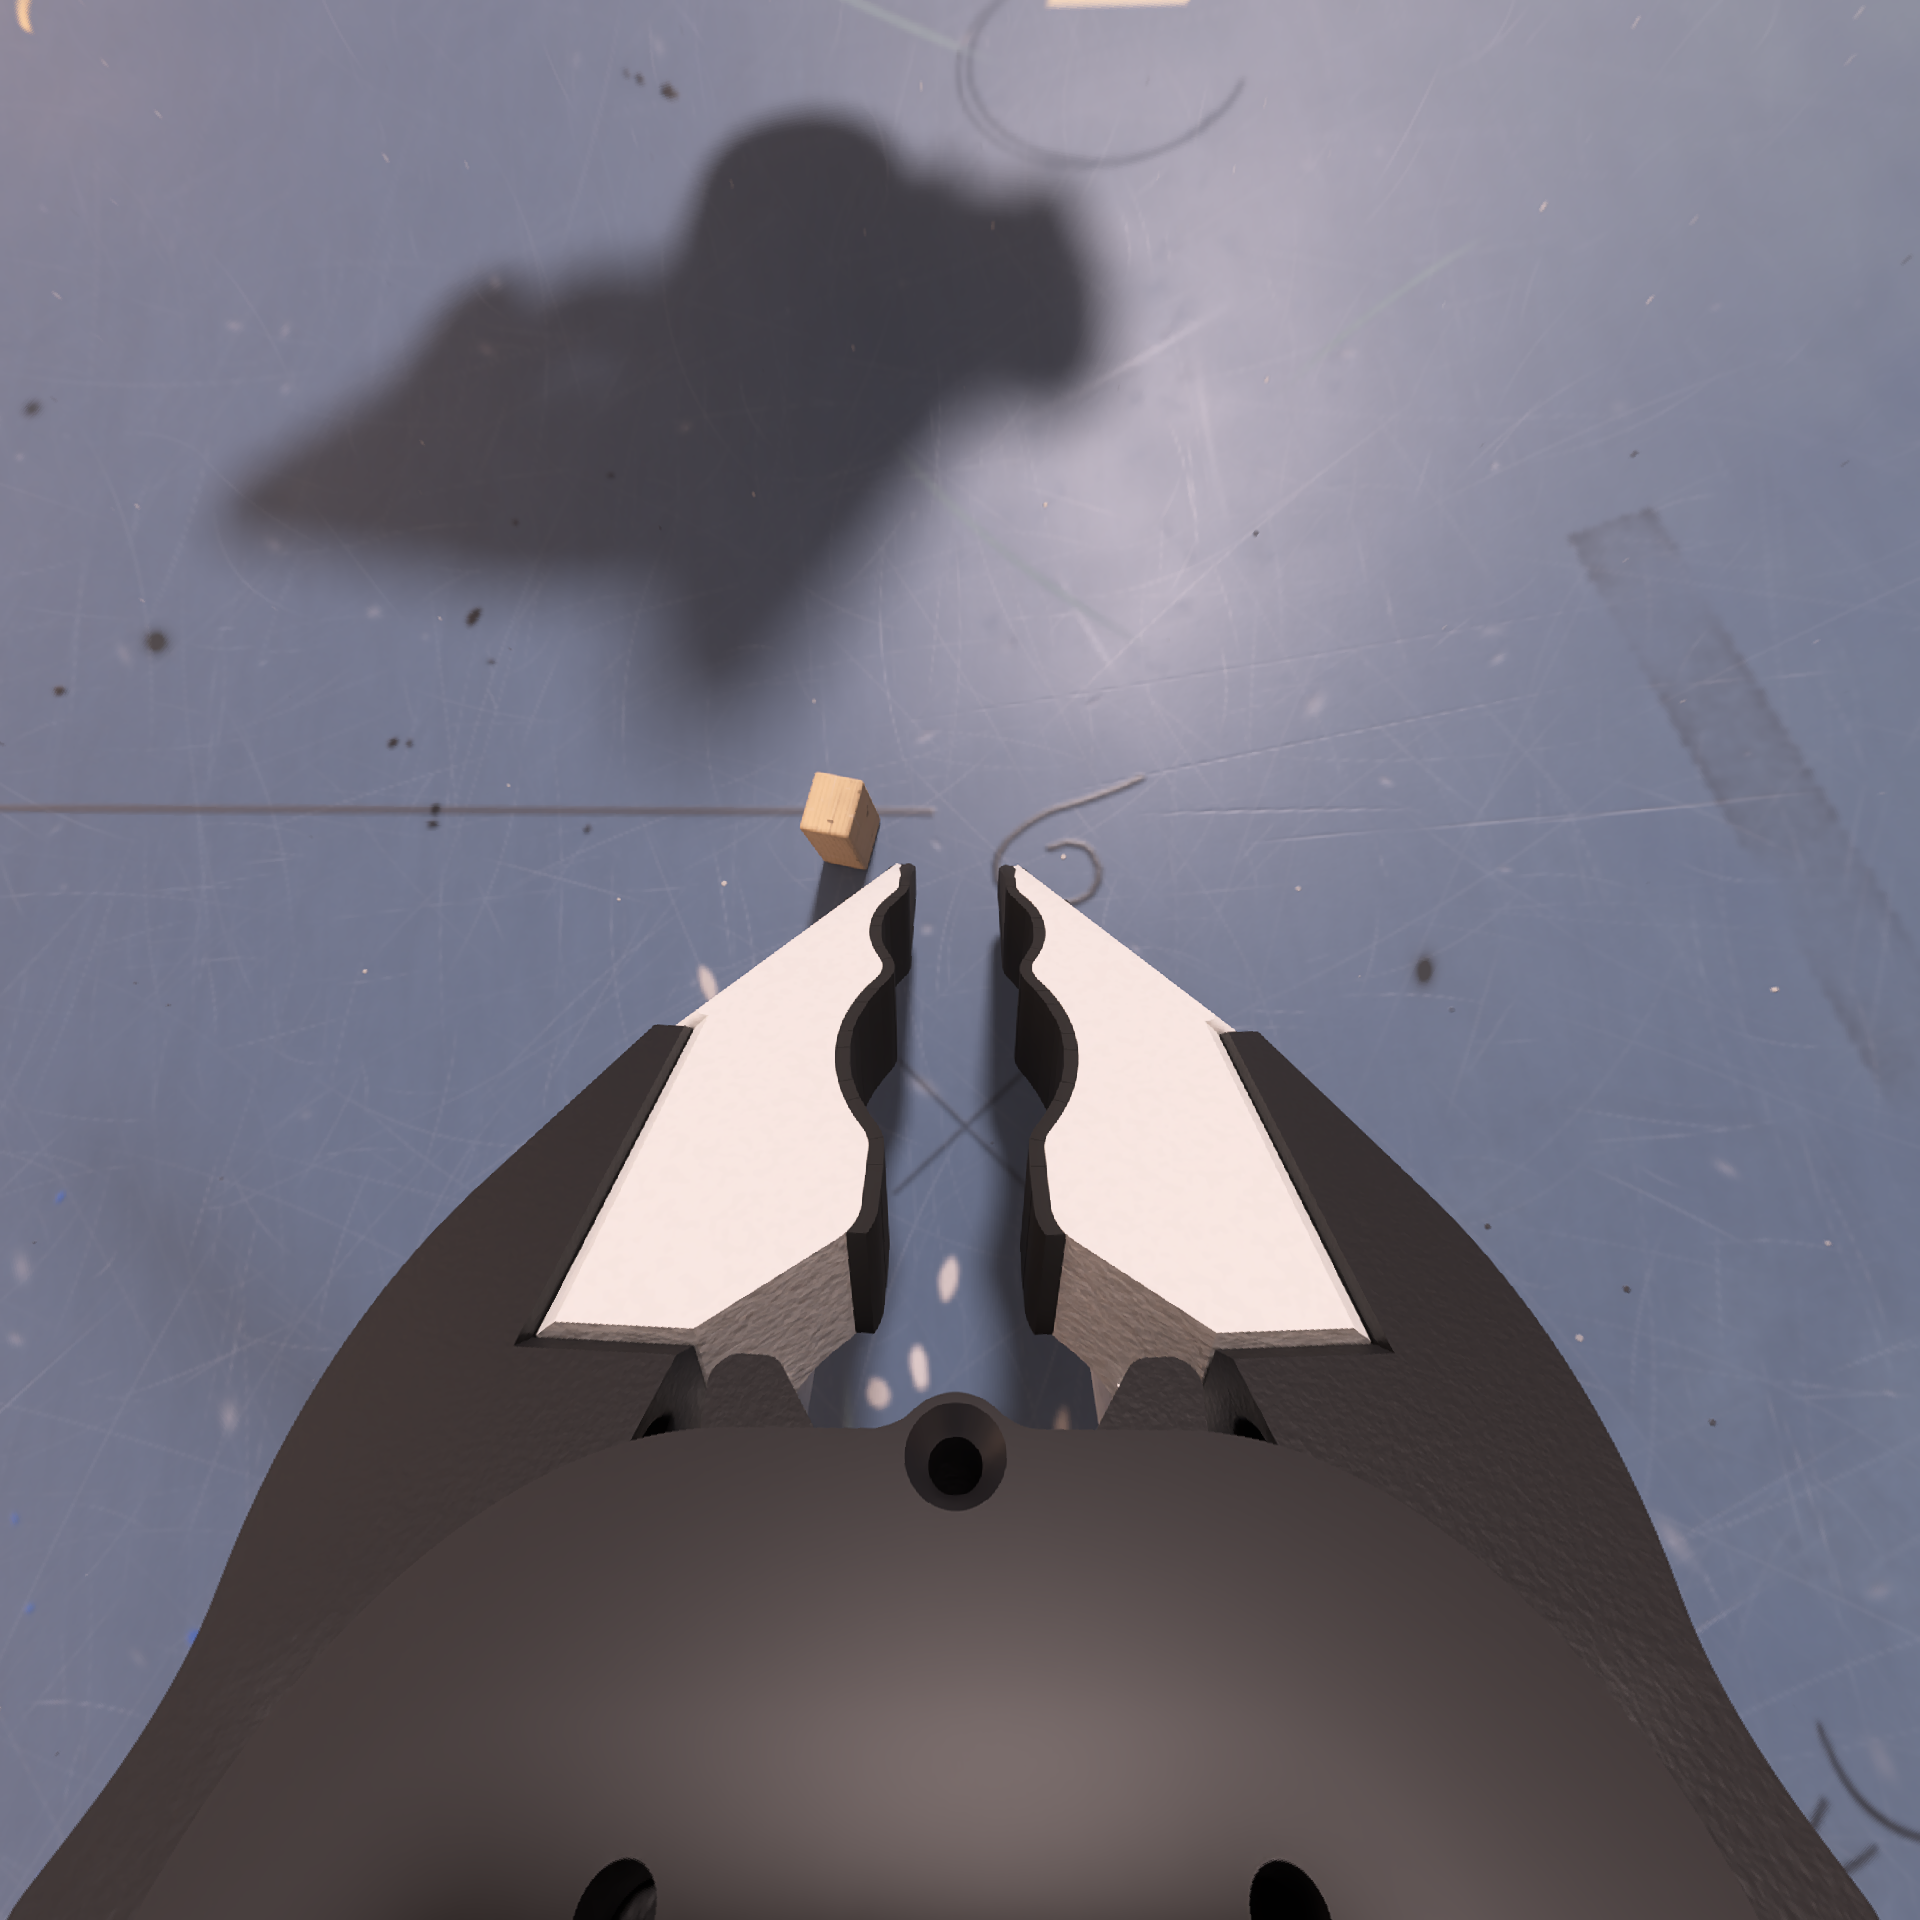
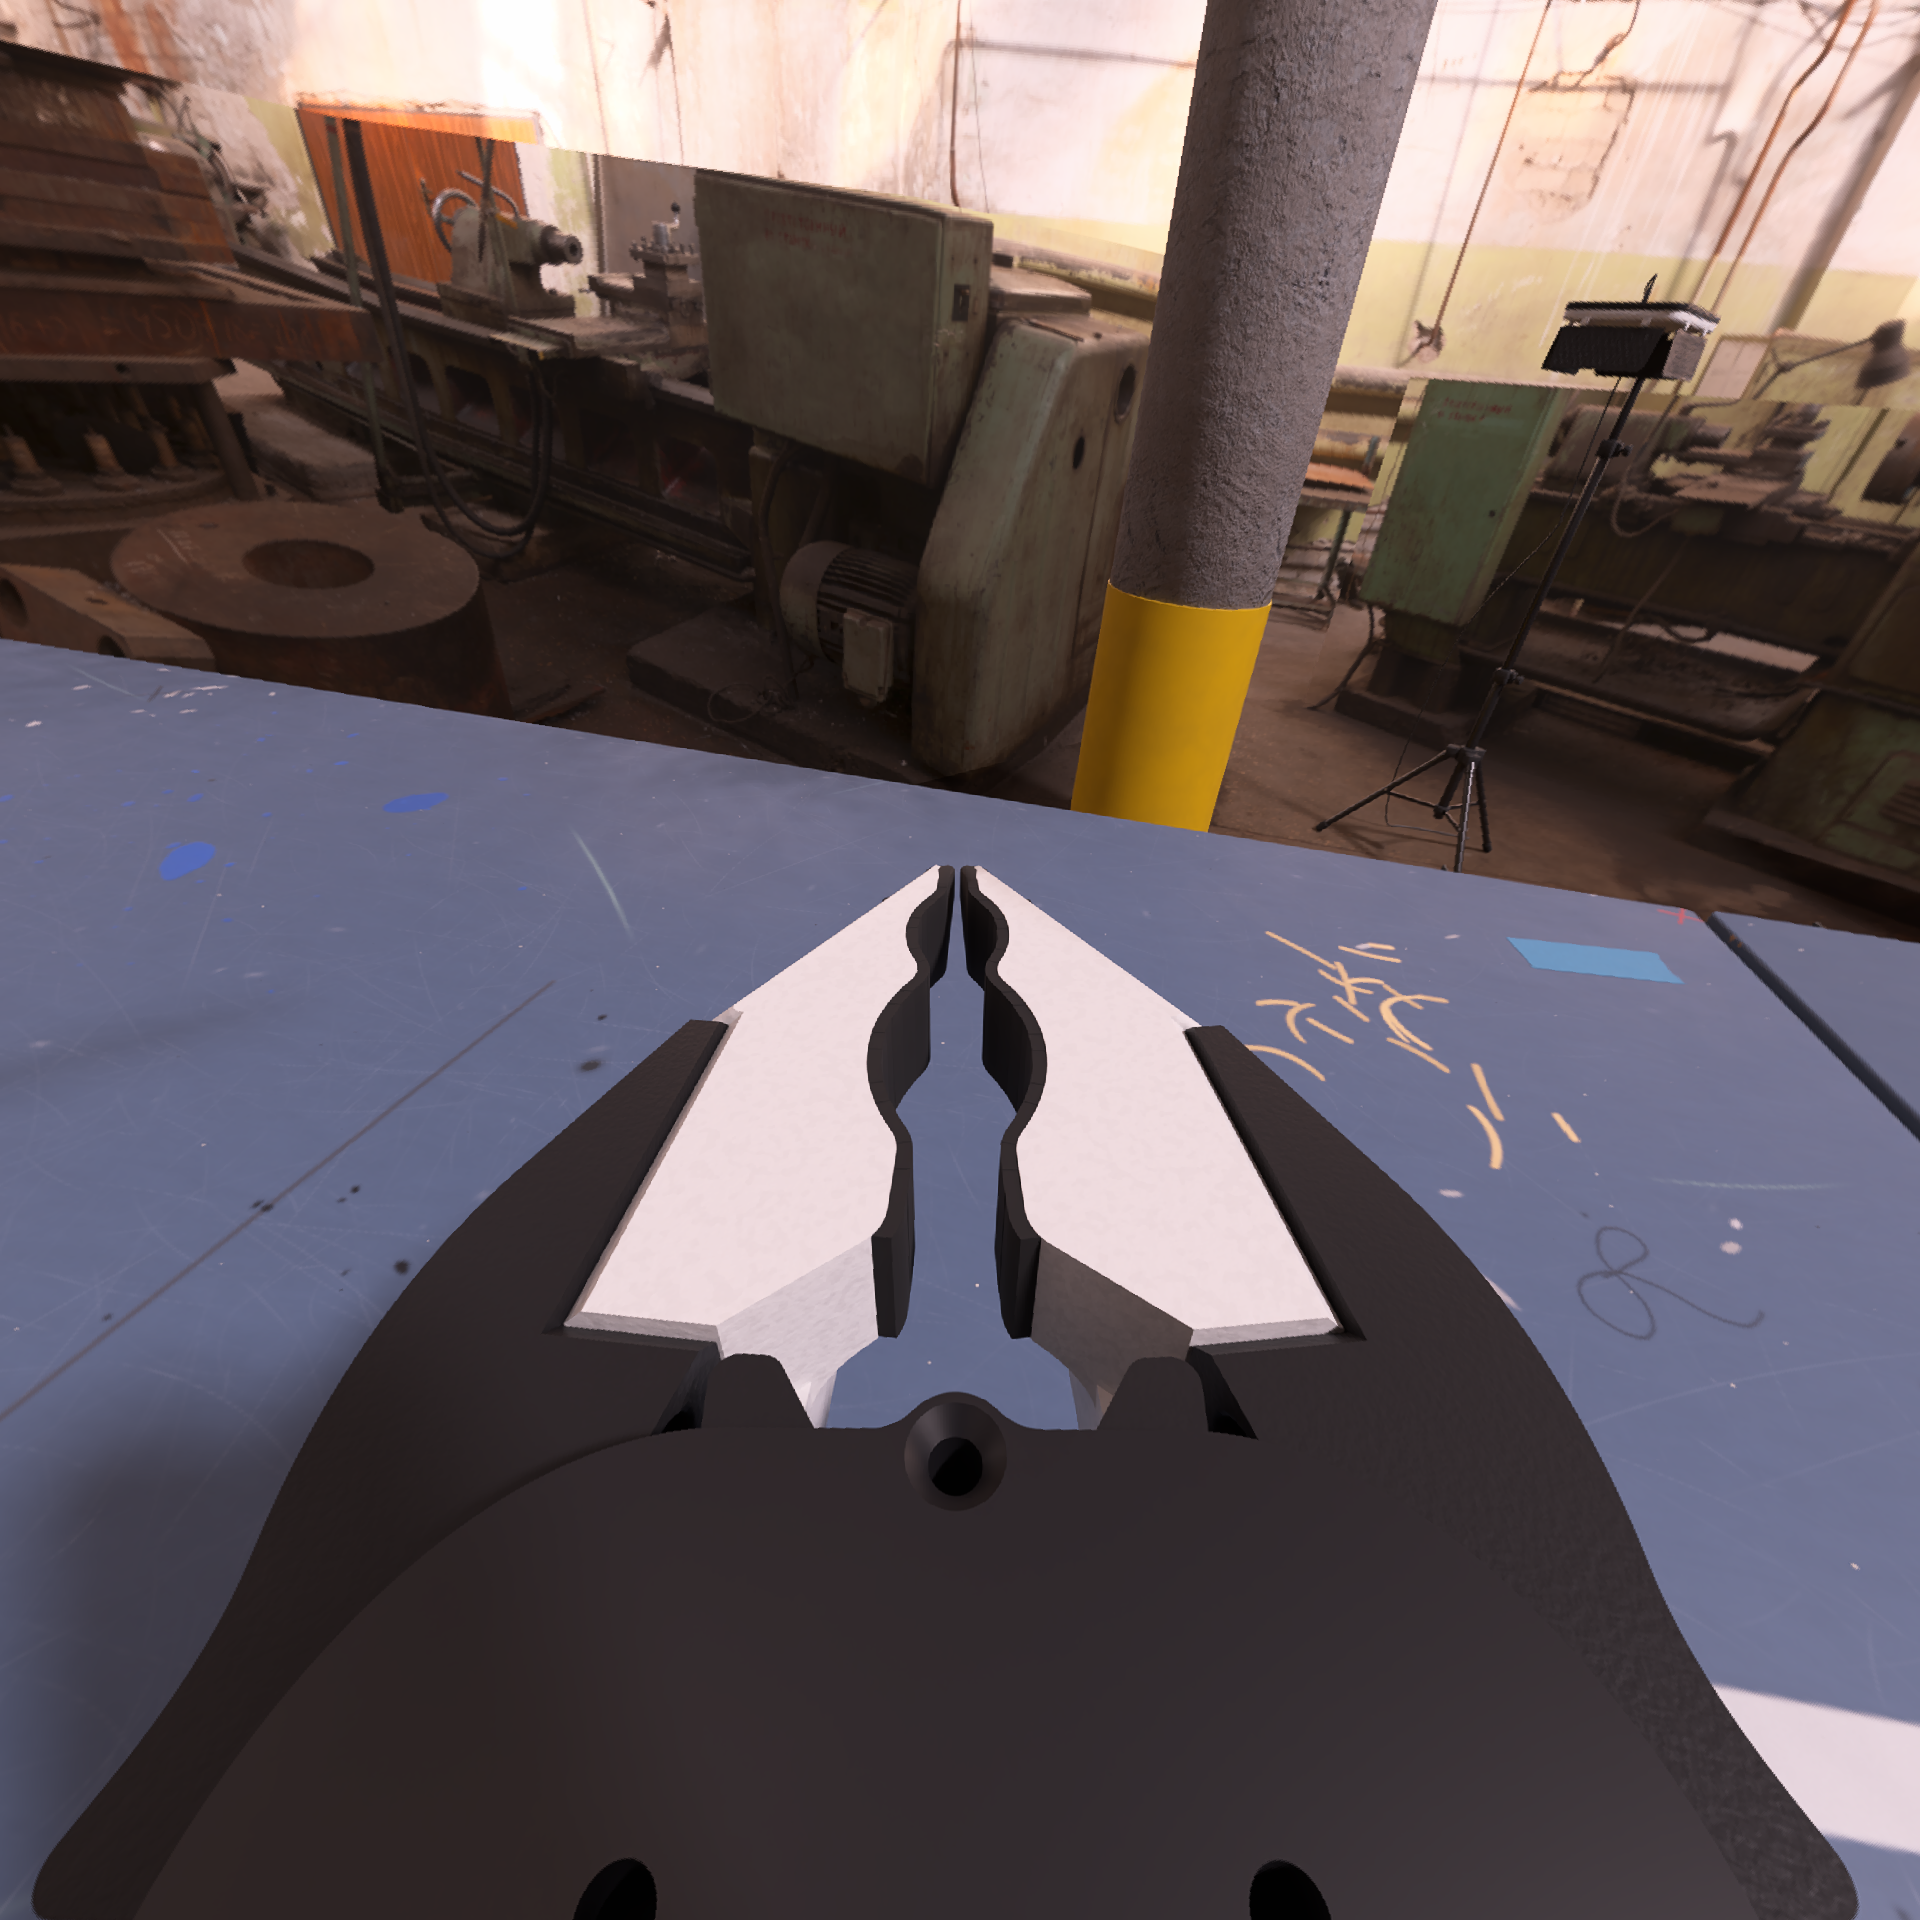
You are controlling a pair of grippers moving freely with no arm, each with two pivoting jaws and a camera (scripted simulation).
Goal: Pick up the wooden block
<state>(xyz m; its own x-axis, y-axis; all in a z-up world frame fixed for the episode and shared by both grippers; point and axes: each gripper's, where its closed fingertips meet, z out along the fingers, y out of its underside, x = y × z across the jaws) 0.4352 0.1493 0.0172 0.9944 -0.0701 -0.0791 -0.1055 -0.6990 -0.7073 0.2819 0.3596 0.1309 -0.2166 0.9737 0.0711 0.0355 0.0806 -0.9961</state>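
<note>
On scratched blue table (image 1: pixel 1455 727), small pale wooden block (image 1: pixel 840 820)

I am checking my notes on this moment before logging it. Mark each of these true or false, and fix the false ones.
1. The wooden block lies on the blue table. True.
2. The left tongs hold the block. False: they are empty; the block sits just beyond the left fingertip.
3. The left tongs are parted. True: a narrow gap shows.
4. The right tongs are wide open. False: their tips nearly meet.
5. The right wrist view shows the block. False: only the table and a yellow-based pillar with workshop machines.
</note>
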